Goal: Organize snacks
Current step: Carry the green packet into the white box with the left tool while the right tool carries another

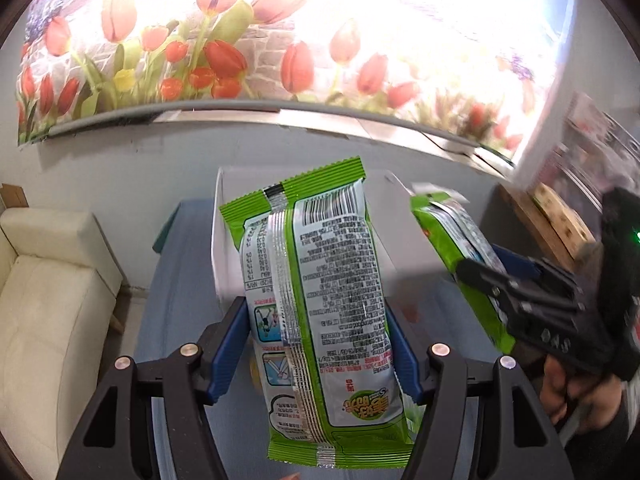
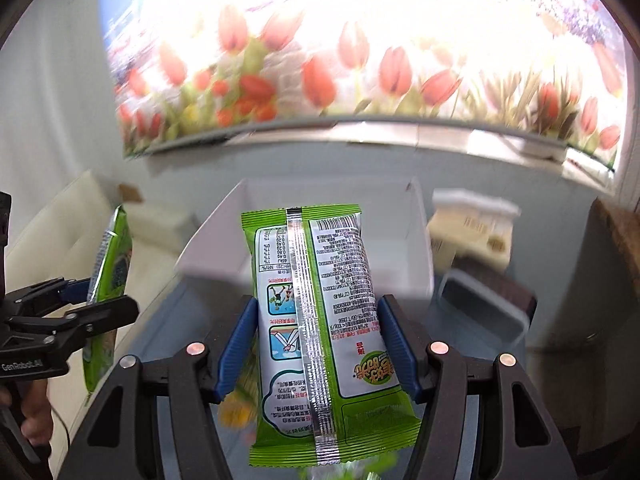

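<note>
My left gripper is shut on a green snack packet, held upright with its printed back facing the camera, above the blue table. My right gripper is shut on a second green snack packet of the same kind. Each gripper and its packet also shows in the other view: the right gripper with its packet, the left gripper with its packet. A white open box stands on the table just beyond both packets; it also shows in the left wrist view.
A beige package and a dark tray with a pale rim lie right of the box. A cream sofa stands left of the blue table. A tulip mural covers the wall behind. A wooden shelf is at the right.
</note>
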### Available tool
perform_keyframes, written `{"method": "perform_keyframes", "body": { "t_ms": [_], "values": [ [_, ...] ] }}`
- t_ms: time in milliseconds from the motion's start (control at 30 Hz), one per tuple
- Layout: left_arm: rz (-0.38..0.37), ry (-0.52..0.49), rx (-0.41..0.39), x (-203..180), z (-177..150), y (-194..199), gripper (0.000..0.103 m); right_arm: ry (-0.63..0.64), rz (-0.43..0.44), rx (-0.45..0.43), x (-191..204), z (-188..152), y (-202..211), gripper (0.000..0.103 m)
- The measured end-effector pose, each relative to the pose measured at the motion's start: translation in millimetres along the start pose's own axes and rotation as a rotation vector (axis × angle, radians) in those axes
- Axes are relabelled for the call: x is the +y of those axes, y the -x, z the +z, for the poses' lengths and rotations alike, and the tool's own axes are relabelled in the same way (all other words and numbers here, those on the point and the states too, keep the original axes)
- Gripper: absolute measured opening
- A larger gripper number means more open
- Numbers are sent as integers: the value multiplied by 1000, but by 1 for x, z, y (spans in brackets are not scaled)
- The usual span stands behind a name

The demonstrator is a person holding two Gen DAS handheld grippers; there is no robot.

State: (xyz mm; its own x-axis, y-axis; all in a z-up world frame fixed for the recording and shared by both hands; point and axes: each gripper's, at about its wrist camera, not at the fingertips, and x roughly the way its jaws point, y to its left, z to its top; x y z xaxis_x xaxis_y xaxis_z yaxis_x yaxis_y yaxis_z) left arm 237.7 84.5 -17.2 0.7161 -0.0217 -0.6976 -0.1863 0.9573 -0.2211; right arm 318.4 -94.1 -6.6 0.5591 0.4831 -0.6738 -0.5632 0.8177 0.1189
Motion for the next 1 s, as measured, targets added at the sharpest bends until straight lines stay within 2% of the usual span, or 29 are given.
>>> {"method": "perform_keyframes", "body": {
  "t_ms": [100,233,300,333,367,400,433,533,700,833,900,1000],
  "values": [
    [-9,20,7,7,40,-35,70,-20,-13,17,-8,22,-29,66],
    [-33,77,66,22,77,-81,71,-54,26,37,-22,44,-69,67],
    [-1,67,72,26,89,-100,72,-57,27,37,-25,53,-87,68],
    [14,55,77,26,92,-106,79,-51,23,41,-26,55,-92,73],
    [32,43,94,28,95,-116,87,-43,17,46,-25,55,-95,85],
    [37,38,107,30,96,-122,103,-33,4,47,-26,56,-100,93],
    [31,32,108,32,95,-125,103,-20,-14,48,-26,56,-103,103],
    [53,9,100,37,92,-130,103,0,-52,40,-32,55,-106,103],
    [69,-8,99,43,84,-133,103,-12,-66,53,-44,48,-105,103],
    [76,-37,83,40,80,-123,103,-22,-44,40,-45,44,-93,103],
    [110,-67,69,35,75,-113,103,27,-36,32,-37,40,-81,103],
    [168,-155,-13,22,60,-88,103,162,3,-5,-17,25,-55,103]
  ]
}}
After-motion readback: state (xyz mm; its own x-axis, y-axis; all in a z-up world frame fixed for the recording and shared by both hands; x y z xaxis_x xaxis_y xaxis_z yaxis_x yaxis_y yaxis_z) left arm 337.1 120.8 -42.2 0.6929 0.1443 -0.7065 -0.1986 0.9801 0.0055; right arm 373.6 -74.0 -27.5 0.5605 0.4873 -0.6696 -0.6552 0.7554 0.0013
